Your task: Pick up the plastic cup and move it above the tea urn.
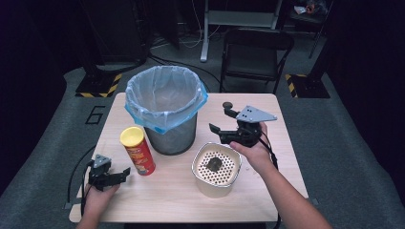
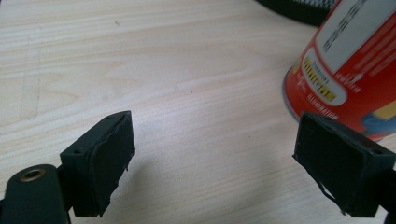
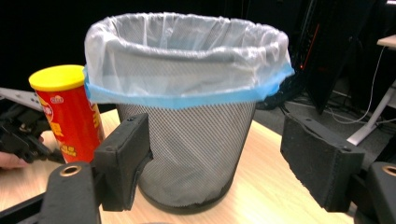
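left hand-held gripper (image 1: 125, 172): parked at the near-left of the counter (image 1: 267, 186), jaws wide with nothing between them, only bare wood in the gap from its own view.
chip can (image 1: 138, 150): this is what I'd go for. Red tube with a yellow lid, standing upright, long axis vertical. It sits at about 1 o'clock from my left hand-held gripper, just beside the right jaw's tip (image 2: 343, 170), not touching as far as I can tell.
which hand is nearer: left, easily.
perforated pot (image 1: 216, 169): cream container at near-centre, something dark in it, at about 7 o'clock from my right hand.
right hand-held gripper (image 1: 218, 121): up over the right side of the counter, jaws fairly wide, holding nothing, aimed at the bin.
mesh bin (image 1: 167, 109): far centre, blue-edged liner, at 1 o'clock behind the can.
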`<state>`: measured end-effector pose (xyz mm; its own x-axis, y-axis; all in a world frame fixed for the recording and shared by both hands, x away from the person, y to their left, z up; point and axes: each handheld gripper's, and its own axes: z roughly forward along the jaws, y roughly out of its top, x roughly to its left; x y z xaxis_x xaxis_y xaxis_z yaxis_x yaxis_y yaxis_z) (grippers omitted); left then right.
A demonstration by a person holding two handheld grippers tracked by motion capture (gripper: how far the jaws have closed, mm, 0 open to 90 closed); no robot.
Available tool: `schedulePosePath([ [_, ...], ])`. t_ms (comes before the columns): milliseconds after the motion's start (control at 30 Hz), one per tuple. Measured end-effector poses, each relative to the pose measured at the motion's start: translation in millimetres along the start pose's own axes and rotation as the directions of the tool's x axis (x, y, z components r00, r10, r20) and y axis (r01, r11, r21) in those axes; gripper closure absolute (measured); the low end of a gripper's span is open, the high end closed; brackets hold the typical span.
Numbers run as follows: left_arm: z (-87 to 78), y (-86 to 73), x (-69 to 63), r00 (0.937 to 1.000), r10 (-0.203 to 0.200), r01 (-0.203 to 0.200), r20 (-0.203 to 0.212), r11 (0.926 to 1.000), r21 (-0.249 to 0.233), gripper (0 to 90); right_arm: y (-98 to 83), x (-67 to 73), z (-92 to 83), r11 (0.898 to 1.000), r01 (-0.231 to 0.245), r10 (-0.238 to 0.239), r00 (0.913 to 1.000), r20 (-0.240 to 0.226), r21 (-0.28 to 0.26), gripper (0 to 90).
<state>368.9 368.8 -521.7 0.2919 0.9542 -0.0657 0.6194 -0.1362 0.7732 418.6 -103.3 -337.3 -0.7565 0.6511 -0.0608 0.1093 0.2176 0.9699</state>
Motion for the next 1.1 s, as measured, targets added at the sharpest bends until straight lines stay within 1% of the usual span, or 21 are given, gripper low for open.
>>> schedulePosePath([
  [33, -1.3, 0.3, -0.6, 1.0000, 0.001, -0.001, -0.004, 0.9999, -0.015, 11.8, -1.7, 0.2, -0.6, 1.000, -0.009, 0.009, 1.0000, 0.002, 0.006, 23.7],
  [67, -2.8, 0.6, -1.0, 1.0000, 0.000, 0.000, 0.000, 0.9999, -0.011, 11.8, -4.2, -0.7, -1.0, 1.000, -0.007, 0.007, 1.0000, 0.007, 0.004, 23.7],
  [100, -4.8, 1.5, -1.2, 1.0000, 0.010, -0.010, 0.001, 0.9999, -0.008, 11.7, -5.7, -1.2, -1.2, 1.000, -0.007, 0.007, 0.9999, 0.008, 0.005, 23.7],
  [133, -5.6, 1.8, -1.6, 0.9999, 0.011, -0.011, 0.001, 0.9998, -0.018, 11.7, -8.1, -1.4, -1.6, 1.000, -0.013, 0.013, 0.9998, 0.013, 0.008, 23.7],
  [167, -7.5, 2.5, -2.9, 1.0000, -0.002, 0.002, 0.008, 0.9997, -0.024, 11.7, -10.0, -1.5, -1.7, 1.000, -0.018, 0.018, 0.9997, 0.014, 0.008, 23.7],
  [200, -9.2, 3.2, -3.0, 0.9999, -0.002, 0.002, 0.017, 0.9997, -0.023, 11.8, -12.8, -1.6, -1.7, 1.000, -0.022, 0.022, 0.9996, 0.018, 0.012, 23.7],
  [267, -12.4, 4.9, -4.8, 0.9995, -0.016, 0.017, 0.028, 0.9994, -0.031, 11.8, -16.4, -2.1, -0.3, 1.000, -0.021, 0.021, 0.9995, 0.025, 0.018, 23.7],
  [367, -20.1, 8.4, -9.0, 0.9978, -0.031, 0.034, 0.058, 0.9975, -0.062, 11.9, -21.2, -1.6, 0.9, 0.999, -0.031, 0.030, 0.9992, 0.028, 0.030, 23.7],
  [400, -22.9, 9.7, -10.4, 0.9976, -0.021, 0.025, 0.066, 0.9973, -0.068, 11.9, -22.4, -1.2, 1.1, 0.999, -0.035, 0.034, 0.9990, 0.028, 0.033, 23.7],
  [433, -26.9, 11.9, -14.4, 0.9964, -0.009, 0.015, 0.084, 0.9976, -0.068, 12.0, -23.9, -1.7, 0.9, 0.999, -0.031, 0.030, 0.9991, 0.031, 0.034, 23.7],
  [467, -26.9, 11.9, -14.4, 0.9964, -0.009, 0.015, 0.084, 0.9976, -0.068, 12.1, -23.9, -1.7, 0.9, 0.999, -0.031, 0.030, 0.9991, 0.031, 0.034, 23.7],
  [500, -28.5, 13.1, -17.5, 0.9961, 0.011, -0.004, 0.088, 0.9970, -0.077, 12.1, -24.6, -2.3, 0.8, 0.999, -0.032, 0.031, 0.9991, 0.029, 0.033, 23.7],
  [533, -29.6, 13.8, -19.5, 0.9953, 0.018, -0.011, 0.096, 0.9971, -0.075, 12.1, -25.7, -2.0, 0.0, 0.998, -0.045, 0.044, 0.9986, 0.030, 0.037, 23.7],
  [600, -31.6, 15.6, -23.5, 0.9930, 0.037, -0.028, 0.112, 0.9965, -0.078, 12.3, -27.1, -3.0, -0.6, 0.998, -0.043, 0.042, 0.9986, 0.033, 0.036, 23.7],
  [700, -32.2, 17.8, -29.4, 0.9900, 0.036, -0.024, 0.136, 0.9957, -0.090, 12.3, -29.8, -4.0, -2.1, 0.998, -0.038, 0.037, 0.9988, 0.033, 0.046, 23.7],
  [767, -31.4, 19.6, -34.0, 0.9866, 0.046, -0.031, 0.157, 0.9949, -0.096, 12.5, -32.2, -4.5, -3.2, 0.998, -0.046, 0.045, 0.9984, 0.035, 0.045, 23.7],
  [800, -31.4, 19.6, -34.0, 0.9866, 0.046, -0.031, 0.157, 0.9949, -0.096, 12.6, -32.2, -4.5, -3.2, 0.998, -0.046, 0.045, 0.9984, 0.035, 0.045, 23.7],
  [867, -31.3, 20.6, -36.9, 0.9848, 0.058, -0.043, 0.164, 0.9947, -0.093, 12.7, -33.7, -5.4, -3.9, 0.998, -0.042, 0.040, 0.9985, 0.037, 0.049, 23.7],
  [967, -31.5, 22.0, -40.5, 0.9822, 0.065, -0.050, 0.176, 0.9948, -0.088, 13.0, -35.2, -5.6, -4.4, 0.998, -0.046, 0.044, 0.9983, 0.039, 0.051, 23.7],
  [1067, -30.6, 23.4, -43.0, 0.9834, 0.056, -0.040, 0.173, 0.9947, -0.095, 13.0, -37.0, -5.5, -5.2, 0.998, -0.045, 0.043, 0.9981, 0.045, 0.051, 23.7],
  [1100, -30.6, 25.3, -44.0, 0.9840, 0.052, -0.035, 0.171, 0.9943, -0.101, 13.0, -38.5, -4.9, -6.5, 0.997, -0.043, 0.040, 0.9979, 0.050, 0.063, 23.7],
])
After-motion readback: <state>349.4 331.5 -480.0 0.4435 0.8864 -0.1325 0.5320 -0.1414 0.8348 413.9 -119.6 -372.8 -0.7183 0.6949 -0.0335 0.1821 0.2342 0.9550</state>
